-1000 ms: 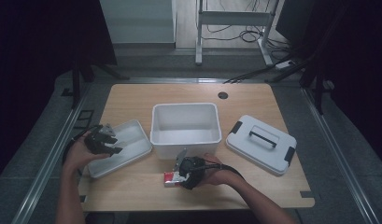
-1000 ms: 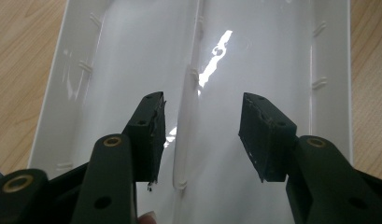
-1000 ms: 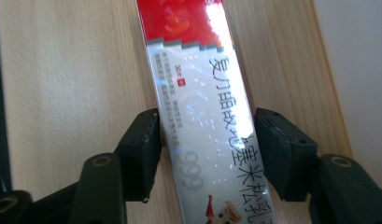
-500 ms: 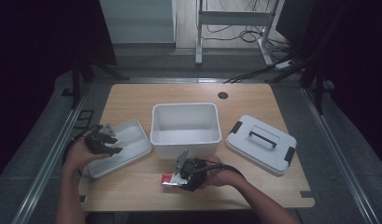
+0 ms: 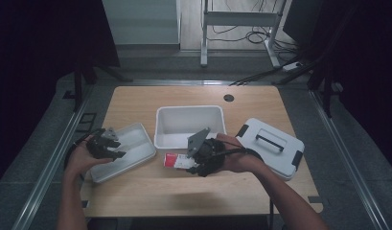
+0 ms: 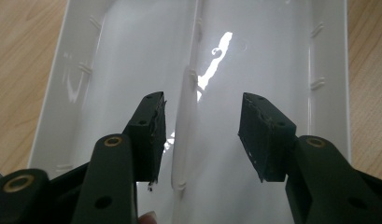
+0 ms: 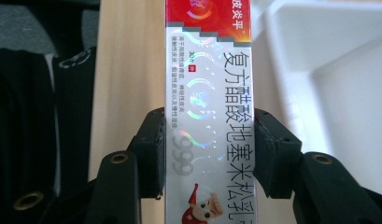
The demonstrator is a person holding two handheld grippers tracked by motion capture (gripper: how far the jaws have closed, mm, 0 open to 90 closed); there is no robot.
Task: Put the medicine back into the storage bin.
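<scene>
Carton | clamped in right hand-held gripper, bottom end cut off | left hand-held gripper wide, perhaps over tray

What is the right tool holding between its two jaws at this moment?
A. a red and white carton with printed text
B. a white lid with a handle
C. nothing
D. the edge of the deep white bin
A: the right tool has both pads pressed on the sides of the carton.

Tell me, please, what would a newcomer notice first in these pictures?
First, the red and silver carton, clamped between the pads of the right gripper in front of the white bin. Next, the left gripper, open above the shallow white tray at the table's left.
</scene>
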